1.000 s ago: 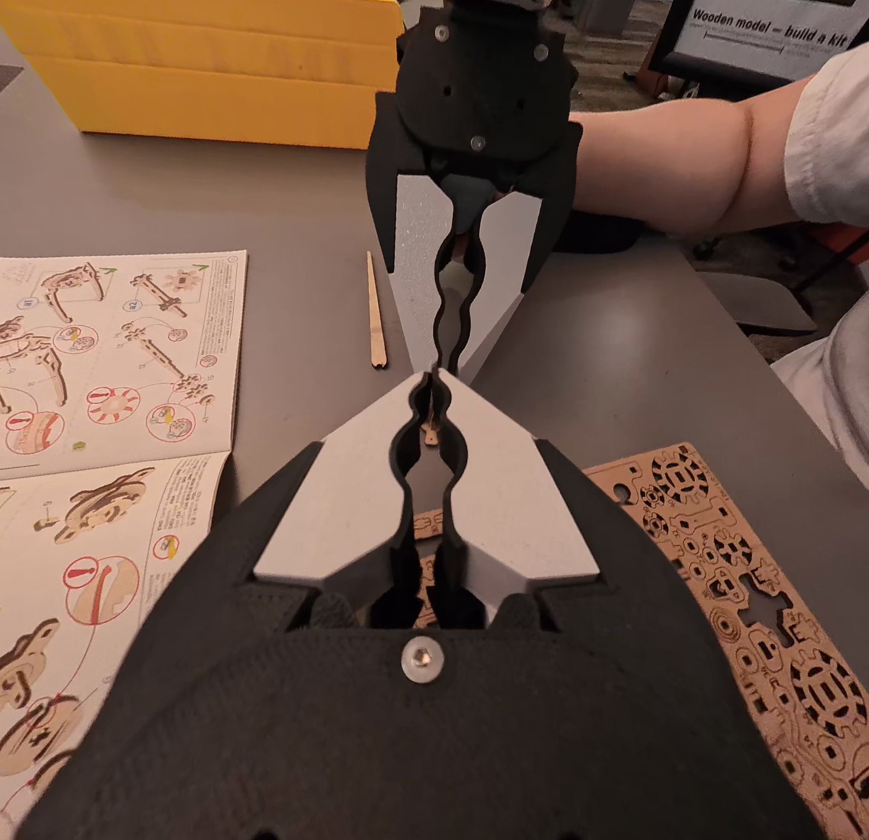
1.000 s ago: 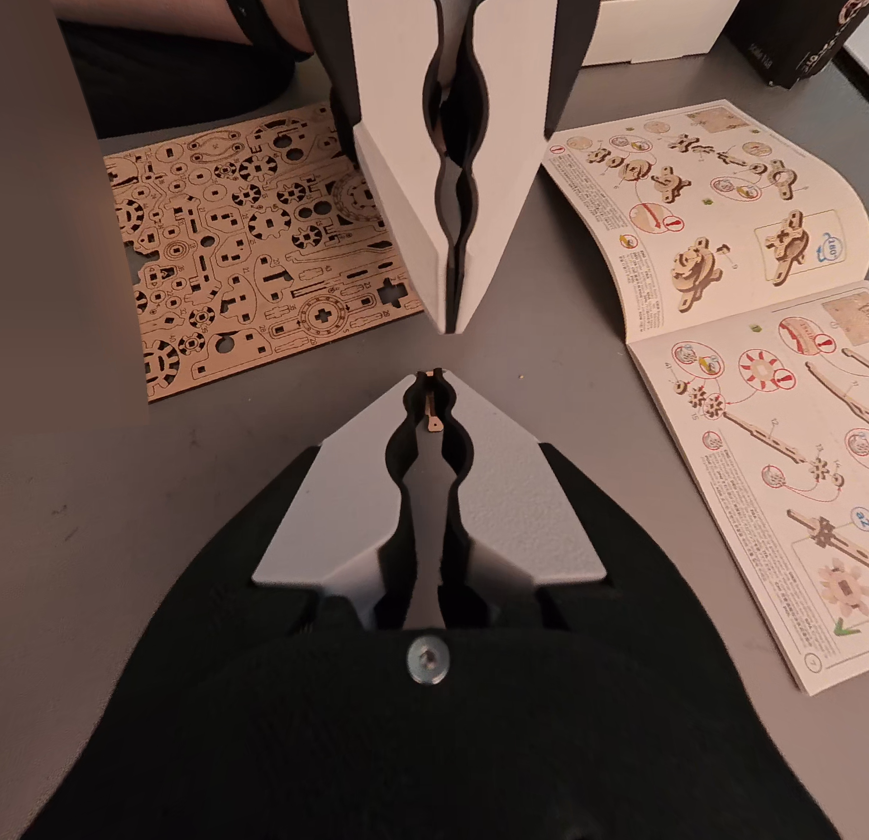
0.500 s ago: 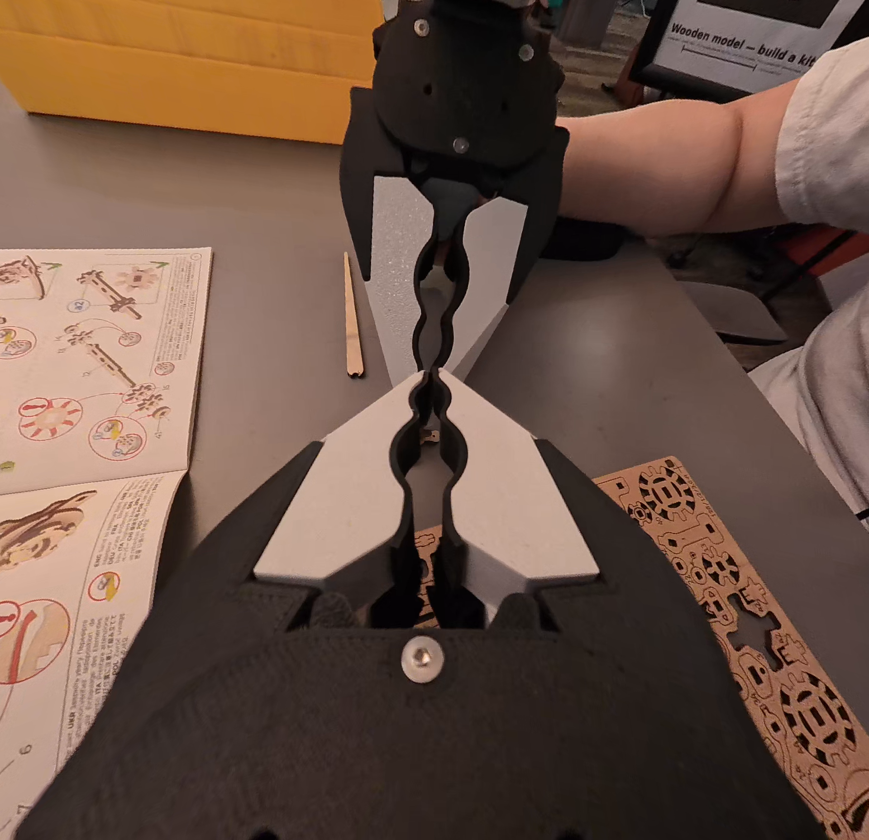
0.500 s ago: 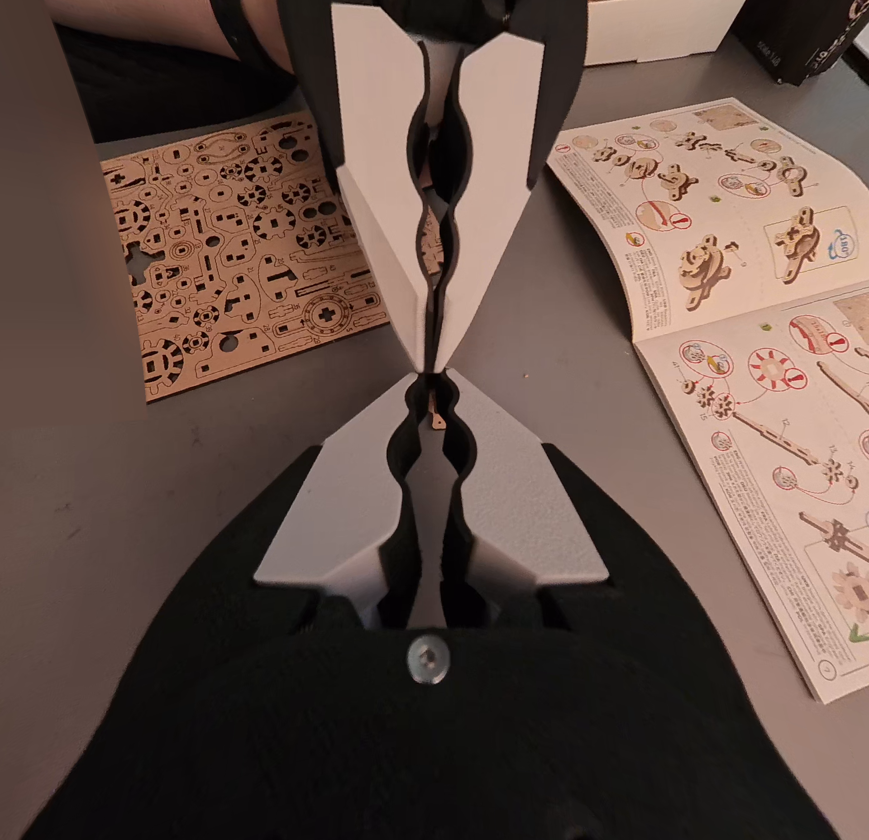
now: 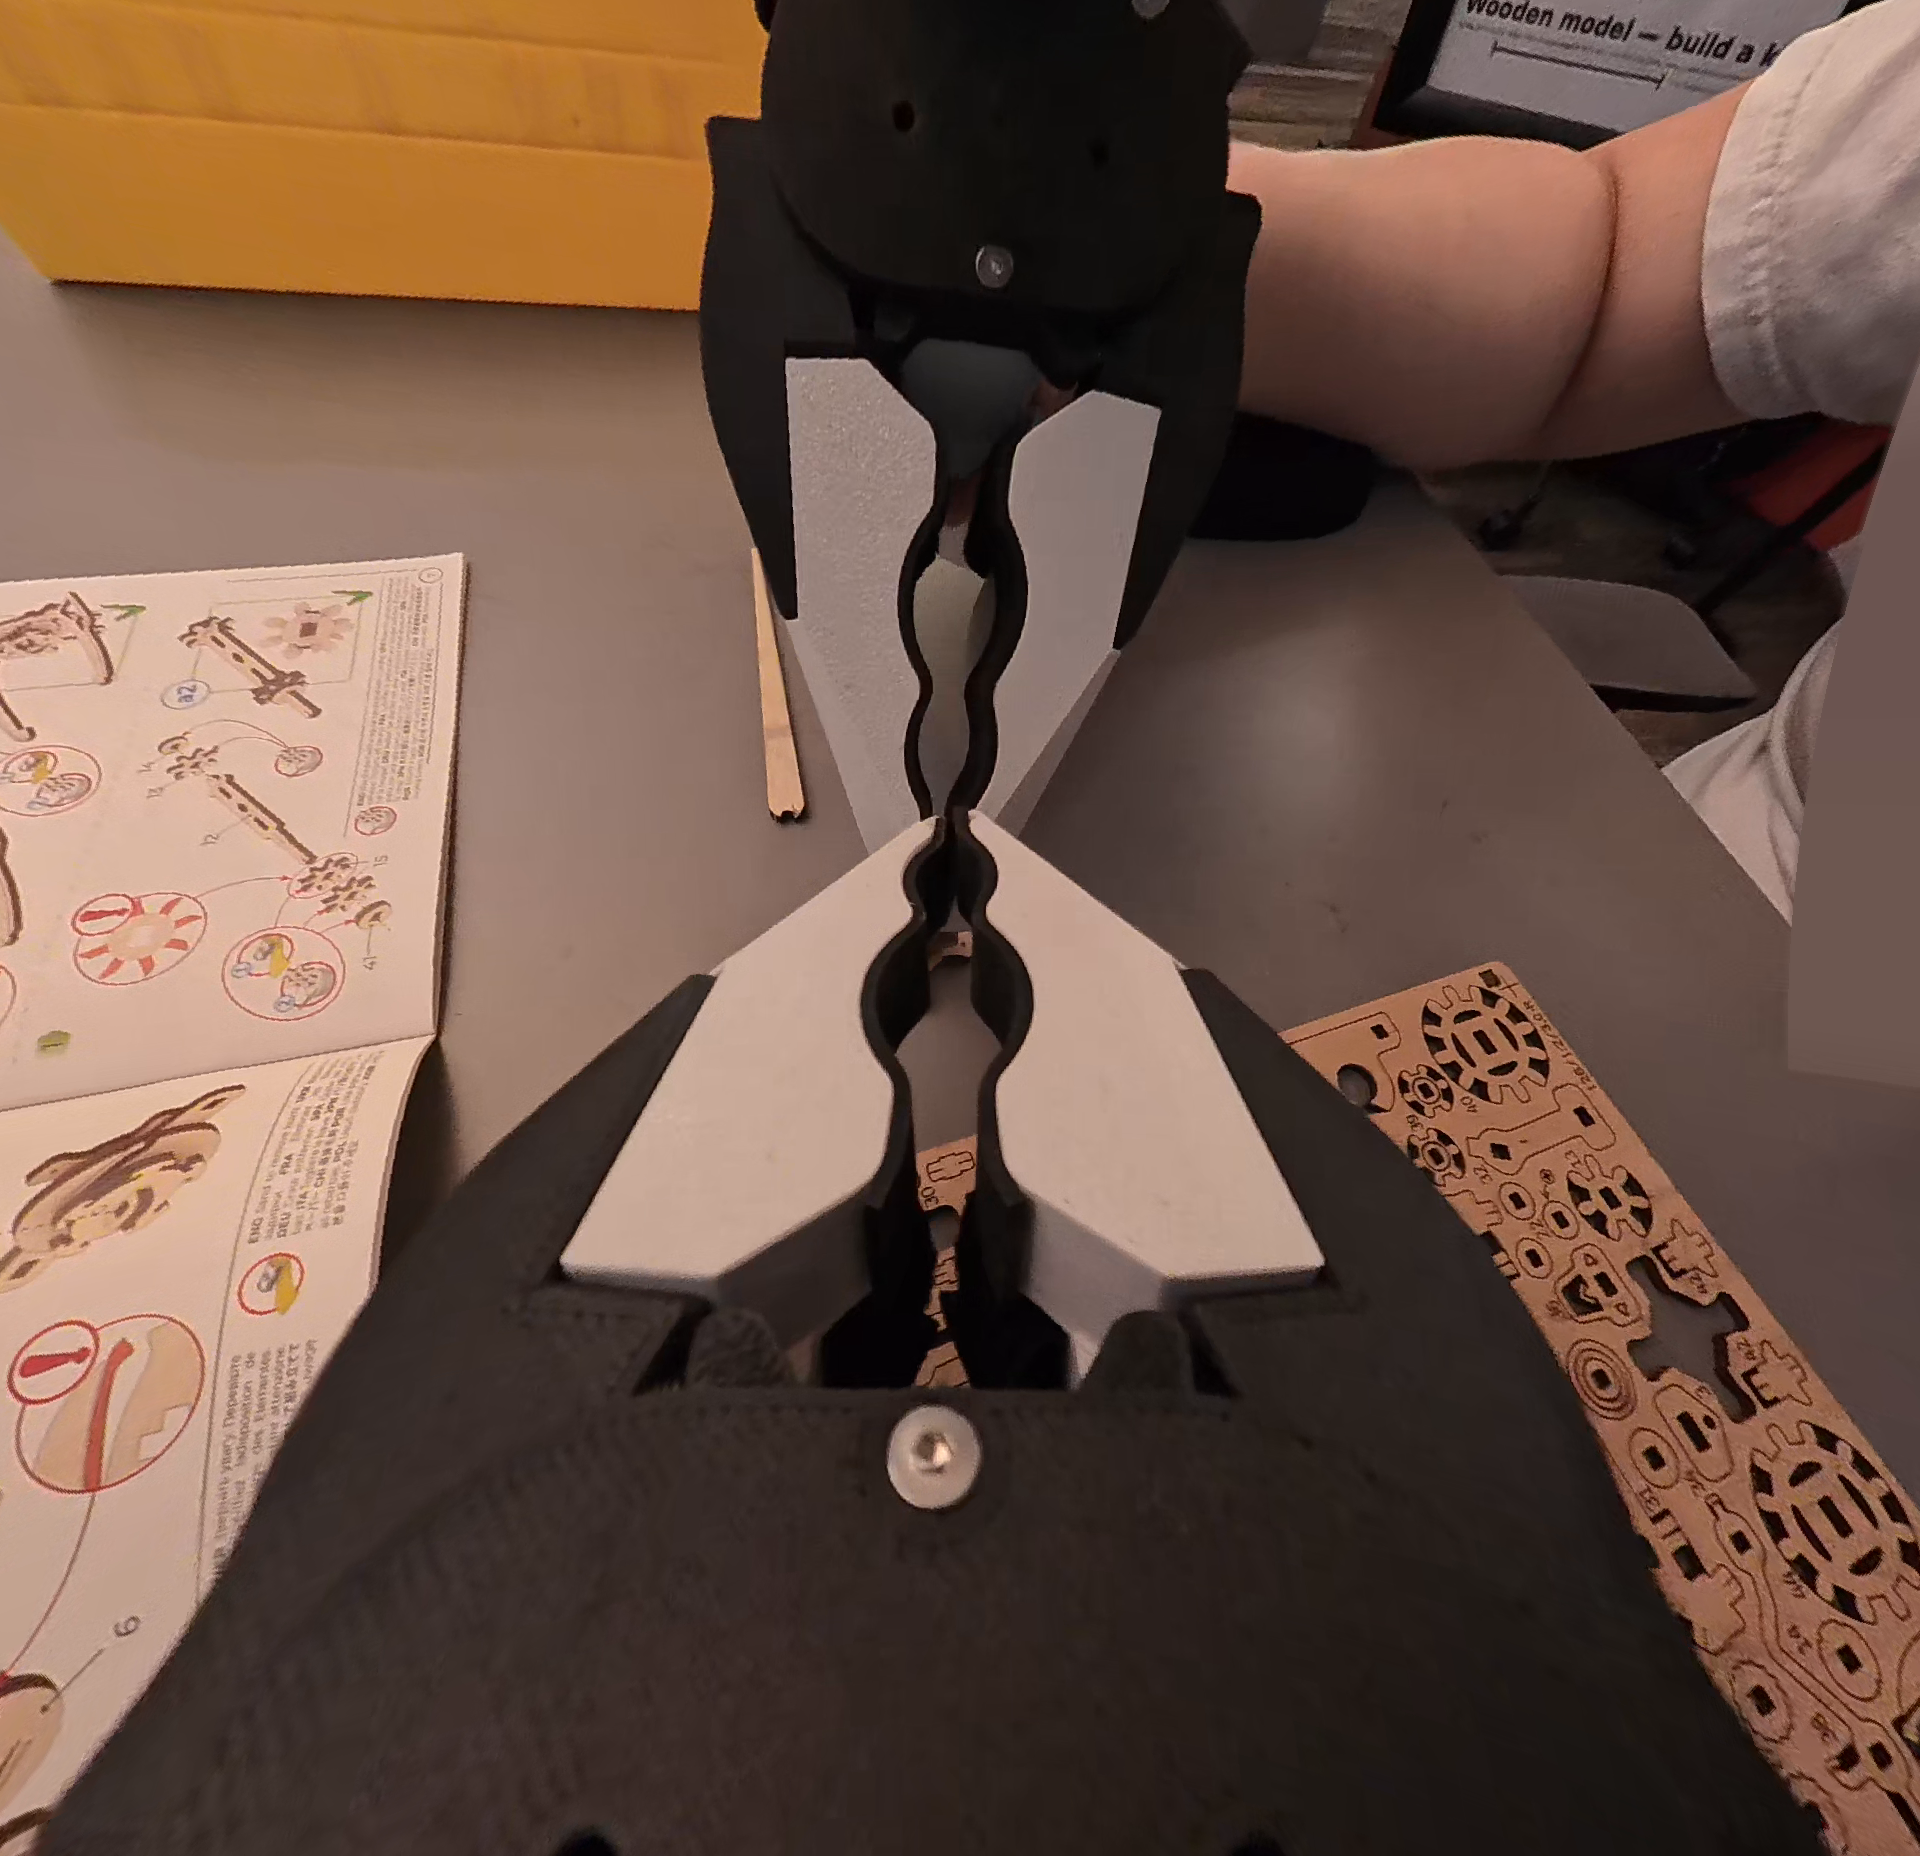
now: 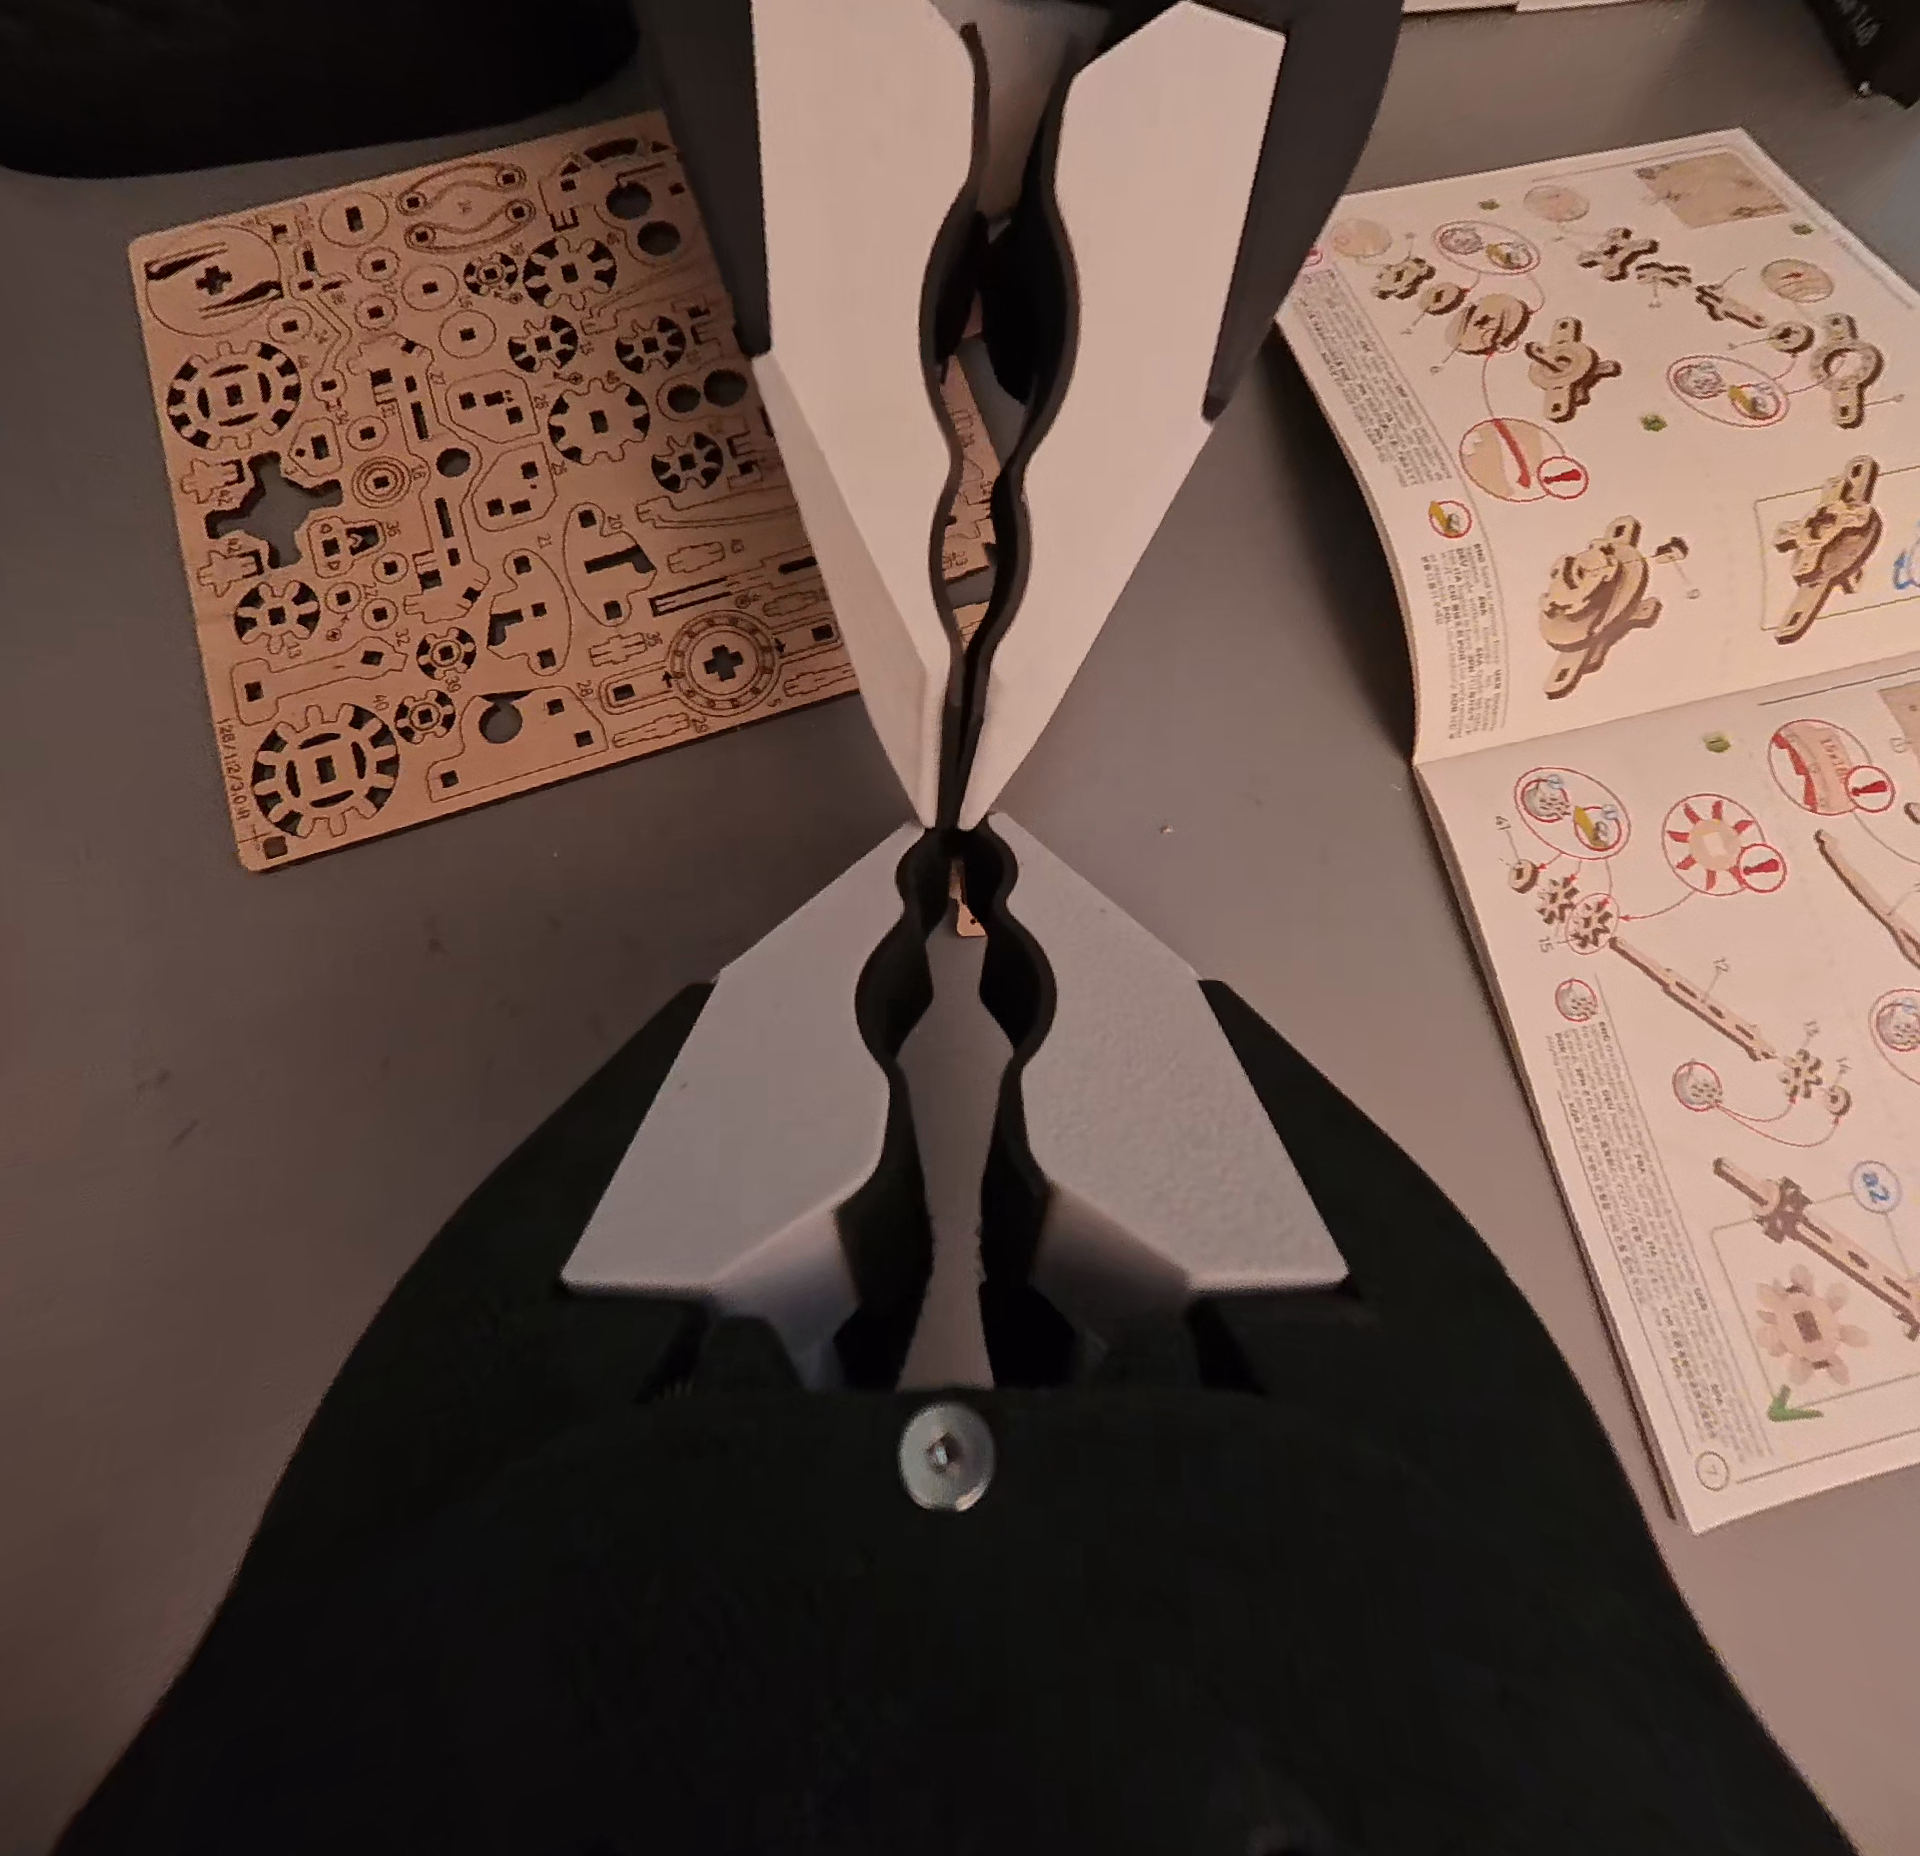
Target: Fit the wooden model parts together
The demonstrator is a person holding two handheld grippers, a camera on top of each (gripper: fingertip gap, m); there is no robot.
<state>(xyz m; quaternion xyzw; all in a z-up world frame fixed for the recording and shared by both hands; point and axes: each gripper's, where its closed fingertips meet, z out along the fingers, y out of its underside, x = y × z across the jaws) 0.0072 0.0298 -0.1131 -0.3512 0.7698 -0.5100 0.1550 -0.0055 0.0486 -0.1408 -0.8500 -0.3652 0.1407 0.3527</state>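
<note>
My left gripper (image 5: 951, 832) is shut on a small wooden part (image 5: 950, 949) that shows between its fingers just behind the tips. My right gripper (image 6: 951, 842) is shut on another small wooden part (image 6: 968, 913). The two grippers face each other tip to tip above the grey table. In the left wrist view the right gripper (image 5: 948, 800) comes in from the far side. In the right wrist view the left gripper (image 6: 951, 817) comes in from the top. The contact between the two parts is hidden by the fingertips.
A laser-cut wooden sheet (image 5: 1662, 1339) (image 6: 468, 497) lies flat on the table. An open instruction booklet (image 5: 208, 871) (image 6: 1662, 663) lies on the other side. A thin wooden stick (image 5: 777, 736) lies near a yellow box (image 5: 364, 123). A person's forearm (image 5: 1455, 289) reaches in. Only a small space, under 4 cm, lies between the two pairs of fingers.
The two grippers have moved toward each other. A gap between their tips one second ago has closed, and the tips now meet. Both stay shut on their parts.
</note>
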